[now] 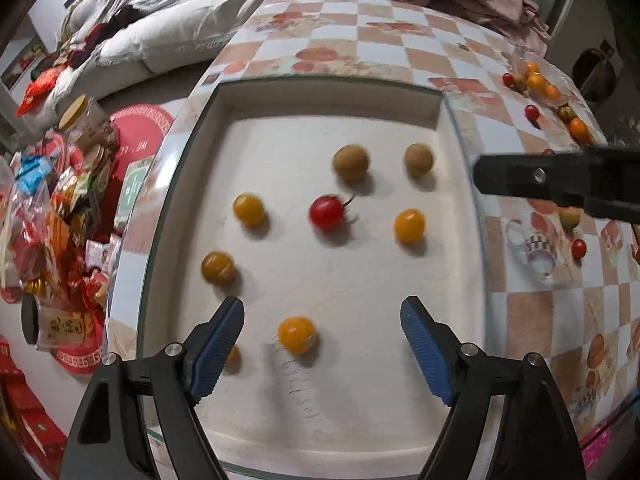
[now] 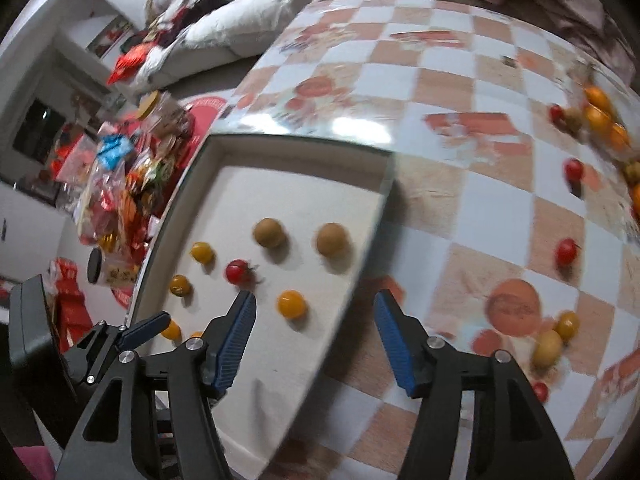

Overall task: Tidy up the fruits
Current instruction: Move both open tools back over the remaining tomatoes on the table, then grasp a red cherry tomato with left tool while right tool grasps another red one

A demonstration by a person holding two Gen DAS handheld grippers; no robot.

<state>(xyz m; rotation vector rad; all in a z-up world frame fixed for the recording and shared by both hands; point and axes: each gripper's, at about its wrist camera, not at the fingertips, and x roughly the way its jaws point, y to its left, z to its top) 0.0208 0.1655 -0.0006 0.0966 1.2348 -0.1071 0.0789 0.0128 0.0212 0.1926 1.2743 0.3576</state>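
Note:
A white tray [image 1: 456, 152] on the checkered table holds several small fruits: two brown ones [image 1: 351, 162], a red cherry tomato [image 1: 327, 212] and several yellow tomatoes [image 1: 409, 225]. My left gripper [image 1: 322, 322] hangs open above the tray's near part, with a yellow tomato [image 1: 297, 334] lying free on the tray between its fingers. My right gripper [image 2: 315, 314] is open over the tray's right edge [image 2: 372, 240], a yellow tomato [image 2: 291, 303] lying loose just ahead of it. Its black finger [image 1: 560, 180] shows at the right of the left wrist view.
Loose red, yellow and orange tomatoes [image 1: 538, 84] lie scattered on the tablecloth [image 2: 460, 80] to the right of the tray, some on a clear bag. A pile of snack packets [image 1: 60, 216] sits beyond the table's left edge. Bedding and clothes lie behind.

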